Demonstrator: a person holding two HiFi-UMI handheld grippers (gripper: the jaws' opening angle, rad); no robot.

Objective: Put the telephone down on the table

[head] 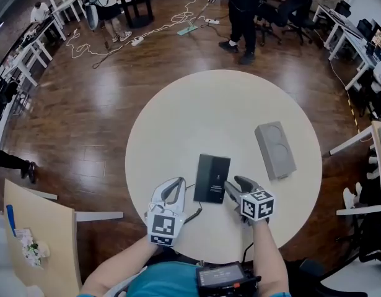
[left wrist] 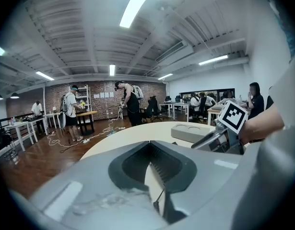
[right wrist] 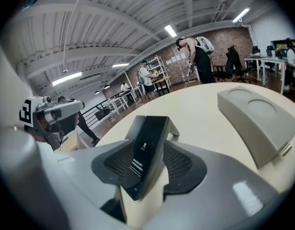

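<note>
A black telephone (head: 212, 178) lies on the round cream table (head: 196, 110), near its front edge. In the right gripper view the telephone (right wrist: 146, 147) has its near end between the jaws, with a gap on each side. My right gripper (head: 229, 189) is open at the telephone's near right corner. My left gripper (head: 178, 183) rests to the left of the telephone, apart from it. In the left gripper view its fingertips meet and hold nothing, and the right gripper's marker cube (left wrist: 232, 116) shows at the right.
A grey block with two round recesses (head: 275, 149) lies on the table right of the telephone. Past the table are a wooden floor with white cables (head: 109, 42), people standing (head: 243, 17), desks and chairs. A wooden table (head: 38, 240) stands at the lower left.
</note>
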